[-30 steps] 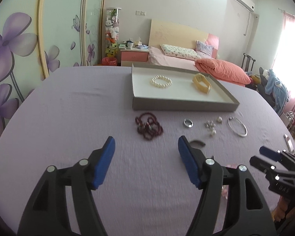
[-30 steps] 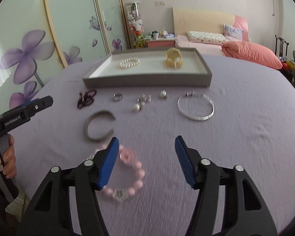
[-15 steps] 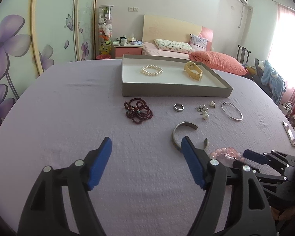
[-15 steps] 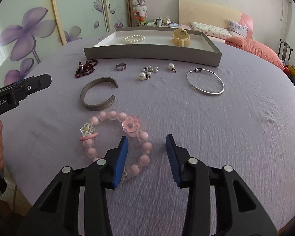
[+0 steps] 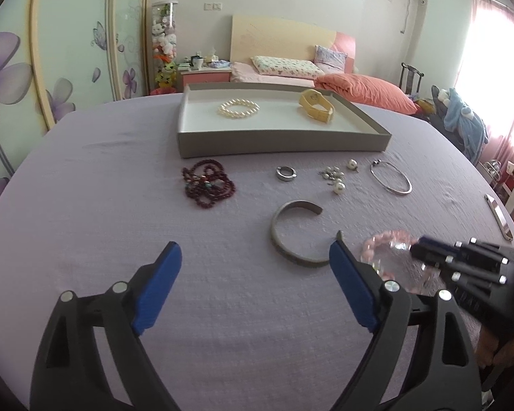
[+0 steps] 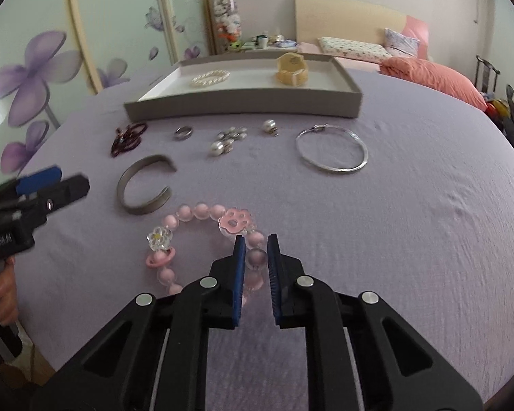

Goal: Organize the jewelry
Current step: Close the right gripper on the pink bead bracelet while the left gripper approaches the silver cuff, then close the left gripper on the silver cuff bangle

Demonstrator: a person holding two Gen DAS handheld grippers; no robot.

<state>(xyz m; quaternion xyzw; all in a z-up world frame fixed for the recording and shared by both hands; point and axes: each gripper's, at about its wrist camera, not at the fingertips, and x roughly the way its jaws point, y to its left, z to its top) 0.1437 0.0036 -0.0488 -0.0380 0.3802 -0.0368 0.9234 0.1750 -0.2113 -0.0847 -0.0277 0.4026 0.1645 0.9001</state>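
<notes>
A pink bead bracelet [image 6: 202, 212] with a paw charm lies on the purple tablecloth; my right gripper [image 6: 256, 244] is shut on its near beads. It also shows in the left wrist view [image 5: 387, 239]. My left gripper [image 5: 255, 257] is open and empty above the cloth, left of the right gripper [image 5: 425, 250]. A grey tray [image 5: 277, 142] at the back holds a pearl bracelet [image 5: 239, 108] and a yellow watch [image 5: 317, 106]. In front of it lie a dark red bead string [image 5: 207, 186], a ring [image 5: 286, 173], pearl earrings [image 5: 335, 176], a thin silver bangle [image 5: 390, 179] and a grey cuff [image 5: 294, 236].
A flat metal clip [image 5: 498, 215] lies near the table's right edge. The round table edge curves close on both sides. A bed and nightstand stand behind the table.
My right gripper moved forward over the pink bracelet and closed from wide open onto its beads. My left gripper drew back a little and stayed open.
</notes>
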